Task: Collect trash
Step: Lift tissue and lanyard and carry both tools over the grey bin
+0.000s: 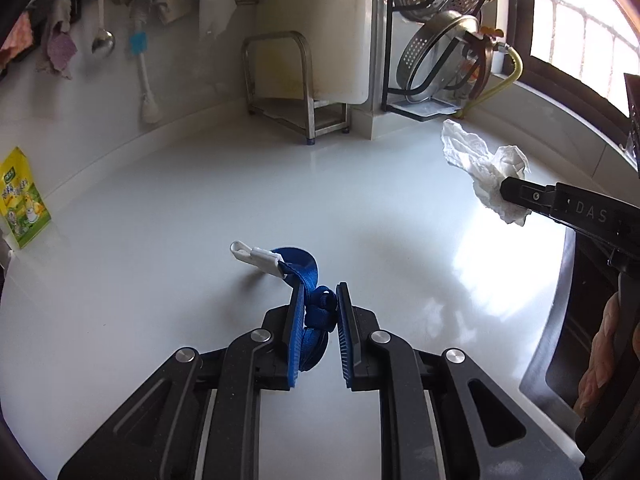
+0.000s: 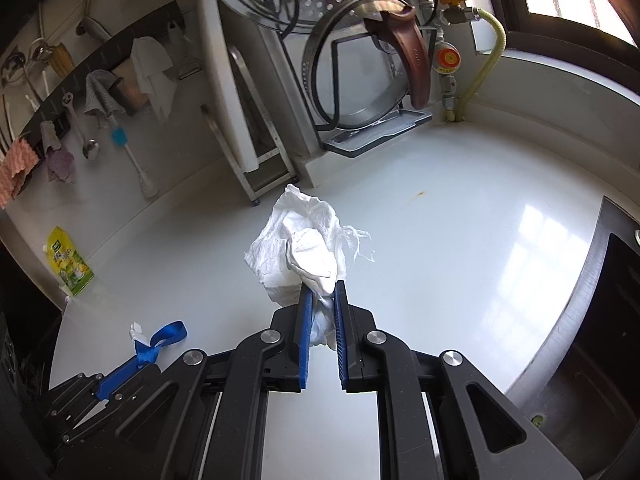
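Note:
My left gripper (image 1: 318, 292) is shut on a blue strap (image 1: 308, 280) with a white plastic clip (image 1: 256, 255), held just above the white countertop (image 1: 200, 208). The strap also shows in the right wrist view (image 2: 160, 340), low on the left beside the left gripper. My right gripper (image 2: 322, 288) is shut on a crumpled white tissue (image 2: 304, 248) and holds it above the counter. In the left wrist view the tissue (image 1: 480, 168) hangs from the right gripper at the right side.
A yellow-green packet (image 1: 22, 200) stands at the counter's left edge, also in the right wrist view (image 2: 70, 262). A metal rack (image 1: 288, 92), a white board and a pot-lid rack (image 2: 360, 80) stand at the back. A stove (image 2: 600, 320) lies at the right.

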